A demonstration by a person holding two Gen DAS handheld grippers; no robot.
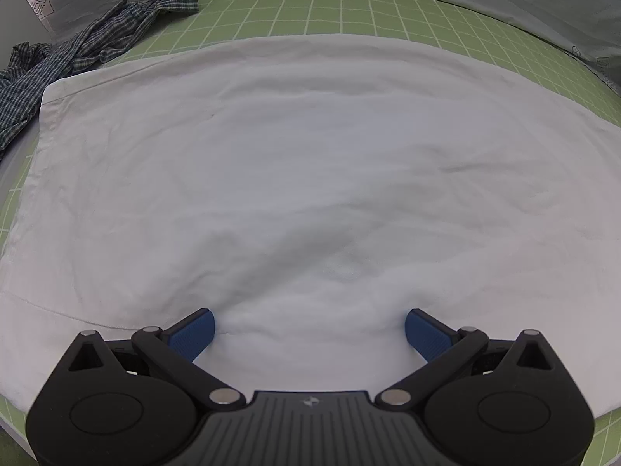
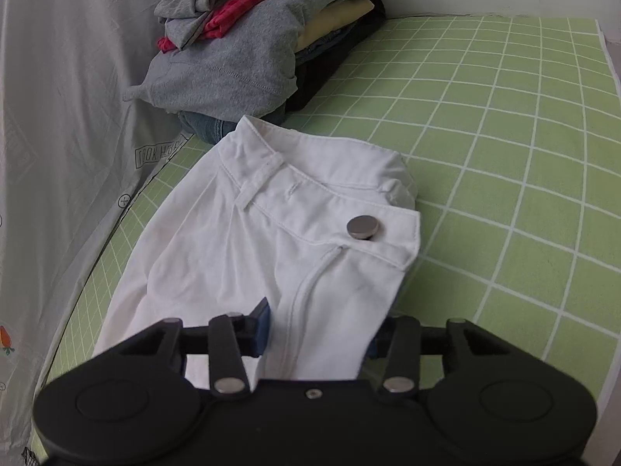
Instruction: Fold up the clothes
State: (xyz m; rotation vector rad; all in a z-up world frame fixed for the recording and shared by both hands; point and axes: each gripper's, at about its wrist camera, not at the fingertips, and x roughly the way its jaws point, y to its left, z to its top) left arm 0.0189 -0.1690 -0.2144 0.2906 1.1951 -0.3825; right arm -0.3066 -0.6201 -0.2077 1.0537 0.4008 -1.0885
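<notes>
Fingers of the right gripper [image 2: 316, 330] are clamping the white trousers [image 2: 271, 240] near the fly seam, one blue pad [image 2: 264, 324] pressing the cloth on the left while the other is hiding behind the fabric on the right. Over at the left gripper [image 1: 309, 334], both blue fingertips [image 1: 194, 334] are standing wide apart, released, with their tips hovering at or just above a broad white panel of the same garment; whether they are touching it is unclear.

One pair of trousers is lying across the green grid mat [image 2: 504, 155], waistband pointing away from the right gripper, with one metal button [image 2: 363, 227] and one belt loop [image 2: 258, 182] showing. To the right of the waistband, bare mat is stretching wide open as far as its far edge. On the left, a grey printed sheet [image 2: 58, 116] is bordering the mat closely.

Farther off, one stack of folded clothes [image 2: 252, 46] is sitting just beyond the waistband, straddling mat and sheet. In the left wrist view, one crumpled checked shirt [image 1: 77, 54] is lying past the white panel's far left corner, with a strip of open mat running behind the panel's far edge.
</notes>
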